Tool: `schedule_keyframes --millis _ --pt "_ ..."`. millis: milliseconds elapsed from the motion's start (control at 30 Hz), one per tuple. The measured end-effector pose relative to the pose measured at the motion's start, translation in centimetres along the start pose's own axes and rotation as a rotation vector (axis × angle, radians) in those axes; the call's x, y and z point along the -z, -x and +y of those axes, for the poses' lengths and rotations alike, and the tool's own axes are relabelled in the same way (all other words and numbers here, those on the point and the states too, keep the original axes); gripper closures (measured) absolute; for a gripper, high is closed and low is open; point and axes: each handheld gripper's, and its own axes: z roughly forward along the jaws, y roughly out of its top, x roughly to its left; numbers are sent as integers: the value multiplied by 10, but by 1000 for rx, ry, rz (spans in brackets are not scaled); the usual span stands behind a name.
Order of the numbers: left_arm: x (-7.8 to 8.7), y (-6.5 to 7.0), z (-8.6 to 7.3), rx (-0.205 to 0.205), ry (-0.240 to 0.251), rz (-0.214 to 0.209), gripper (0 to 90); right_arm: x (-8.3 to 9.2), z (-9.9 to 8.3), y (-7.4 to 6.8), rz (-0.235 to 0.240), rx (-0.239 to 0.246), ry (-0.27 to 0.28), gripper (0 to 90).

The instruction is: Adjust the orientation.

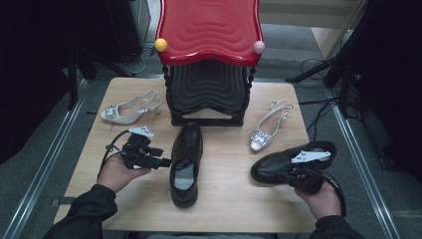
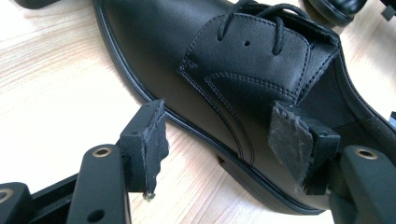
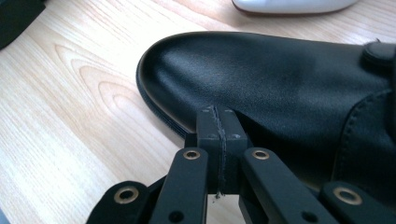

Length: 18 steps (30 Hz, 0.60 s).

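On the desk [image 1: 229, 209], the left gripper [image 2: 219, 149] has its fingers spread beside the middle black shoe [image 1: 186, 162]. The right gripper [image 3: 218, 140], fingers pressed together, sits against the other black shoe [image 1: 278, 167].

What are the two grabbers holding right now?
Nothing. The left gripper is open beside the middle black leather lace-up shoe; the right gripper is shut and empty beside the other black leather shoe.
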Motion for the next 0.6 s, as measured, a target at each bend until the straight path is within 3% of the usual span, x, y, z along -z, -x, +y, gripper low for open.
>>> schedule_keyframes --millis 400,500,600 --pt "3 -1 -6 10 -2 17 372 -14 17 6 9 -1 12 900" --pt "5 0 -7 12 -3 18 372 -17 21 7 31 -25 12 900" --pt "5 -1 -8 14 0 20 372 -11 24 7 11 -30 41 900"
